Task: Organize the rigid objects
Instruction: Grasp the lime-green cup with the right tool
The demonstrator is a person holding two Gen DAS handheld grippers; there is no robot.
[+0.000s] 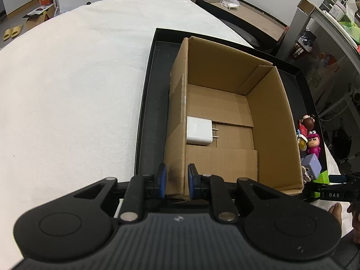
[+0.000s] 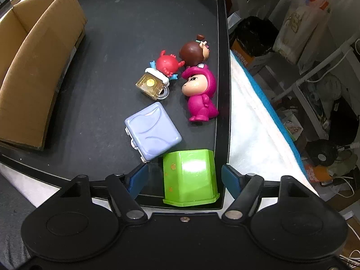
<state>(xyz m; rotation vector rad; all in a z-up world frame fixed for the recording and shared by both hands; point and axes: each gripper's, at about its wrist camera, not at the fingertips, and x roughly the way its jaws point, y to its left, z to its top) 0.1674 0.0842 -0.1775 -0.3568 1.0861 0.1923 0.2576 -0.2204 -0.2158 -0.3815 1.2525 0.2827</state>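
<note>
A cardboard box (image 1: 227, 117) stands in a black tray (image 1: 155, 85) on a white cloth. A white charger plug (image 1: 199, 131) lies inside it. My left gripper (image 1: 177, 181) is shut on the box's near left wall. In the right wrist view the tray (image 2: 139, 18) holds a green block (image 2: 190, 176), a lilac cube (image 2: 152, 131), a pink figurine (image 2: 199, 94), a red crab toy (image 2: 168, 64), a yellow mug toy (image 2: 151, 85) and a brown-haired doll (image 2: 193, 50). My right gripper (image 2: 184, 180) is open around the green block, not touching it.
The box's outer side (image 2: 38, 67) fills the tray's left part in the right wrist view. A dark side table (image 1: 243, 15) with a mask stands behind the bed. Shelves and clutter (image 2: 303, 67) crowd the floor to the right.
</note>
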